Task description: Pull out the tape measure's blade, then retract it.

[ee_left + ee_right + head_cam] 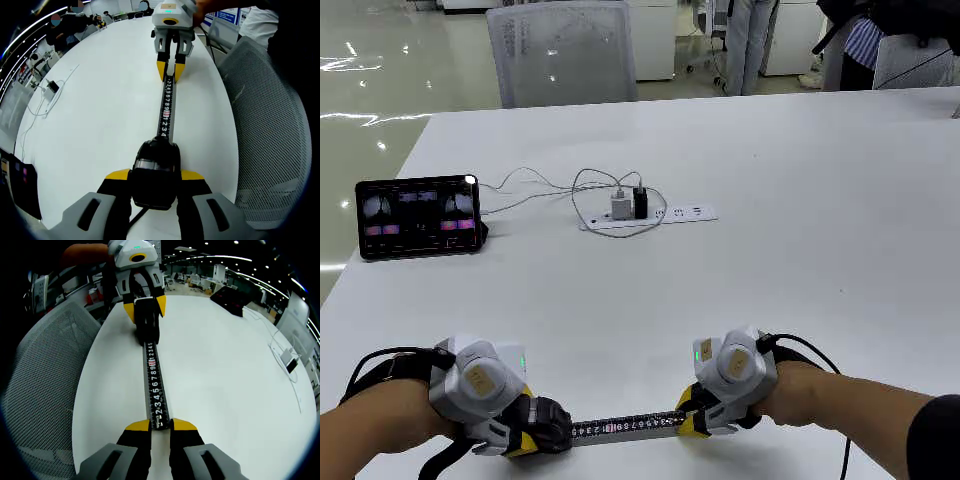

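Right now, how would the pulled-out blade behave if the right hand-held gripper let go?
The blade runs straight and unkinked, so probably fairly stiff at this length. Released by the right hand-held gripper, it would likely snap back toward the case in the left hand-held gripper.

A white table is seen, on which a tablet is propped and a power strip with chargers is laid.

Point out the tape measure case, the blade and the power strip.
tape measure case point(156, 170), left gripper view, top of the black housing.
blade point(154, 385), right gripper view, numbered face near mid-length.
power strip point(690, 213), head view, bare right end.
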Demonstrator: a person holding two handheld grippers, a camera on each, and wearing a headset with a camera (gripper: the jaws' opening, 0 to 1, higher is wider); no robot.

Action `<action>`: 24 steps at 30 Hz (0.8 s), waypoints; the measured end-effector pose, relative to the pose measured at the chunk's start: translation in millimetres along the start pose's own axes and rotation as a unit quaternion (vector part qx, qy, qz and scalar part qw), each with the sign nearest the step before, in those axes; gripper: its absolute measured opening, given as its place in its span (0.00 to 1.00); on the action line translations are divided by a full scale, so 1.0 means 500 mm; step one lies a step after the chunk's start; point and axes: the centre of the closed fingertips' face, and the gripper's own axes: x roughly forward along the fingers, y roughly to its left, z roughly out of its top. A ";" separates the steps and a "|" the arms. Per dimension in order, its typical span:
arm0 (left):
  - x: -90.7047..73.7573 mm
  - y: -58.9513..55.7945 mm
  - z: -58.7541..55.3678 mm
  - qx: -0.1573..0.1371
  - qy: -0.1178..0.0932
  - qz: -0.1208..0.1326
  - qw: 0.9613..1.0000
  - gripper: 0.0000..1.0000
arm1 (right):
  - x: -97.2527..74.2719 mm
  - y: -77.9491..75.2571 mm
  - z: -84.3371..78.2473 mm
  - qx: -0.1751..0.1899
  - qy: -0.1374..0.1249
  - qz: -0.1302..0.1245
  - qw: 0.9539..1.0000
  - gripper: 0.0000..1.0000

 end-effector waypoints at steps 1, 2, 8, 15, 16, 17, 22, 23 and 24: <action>0.000 0.000 0.000 0.000 0.000 0.000 1.000 0.29 | -0.001 0.000 -0.001 0.000 0.000 0.000 1.000 0.09; 0.000 0.000 0.000 0.000 0.000 0.000 1.000 0.29 | -0.002 0.000 -0.002 -0.001 0.001 0.000 1.000 0.09; 0.000 0.000 0.000 -0.001 -0.001 0.000 1.000 0.29 | -0.007 0.000 -0.009 0.002 0.003 -0.001 1.000 0.09; 0.001 0.000 0.001 -0.001 -0.002 0.000 1.000 0.29 | -0.015 -0.001 -0.019 0.000 0.007 0.001 1.000 0.09; 0.001 0.000 0.001 -0.001 -0.002 0.000 1.000 0.29 | -0.016 -0.002 -0.020 -0.001 0.008 0.000 1.000 0.09; 0.001 0.000 0.001 -0.001 -0.002 0.000 1.000 0.29 | -0.016 -0.002 -0.022 -0.001 0.008 0.000 1.000 0.09; 0.001 0.001 0.001 -0.001 -0.002 0.001 1.000 0.29 | -0.022 -0.004 -0.033 0.000 0.011 -0.001 1.000 0.09; 0.001 0.001 0.001 -0.001 -0.002 0.001 1.000 0.29 | -0.024 -0.005 -0.034 0.001 0.011 -0.002 1.000 0.09; 0.001 0.001 0.001 -0.001 -0.002 0.001 1.000 0.29 | -0.025 -0.006 -0.035 0.000 0.011 -0.002 1.000 0.09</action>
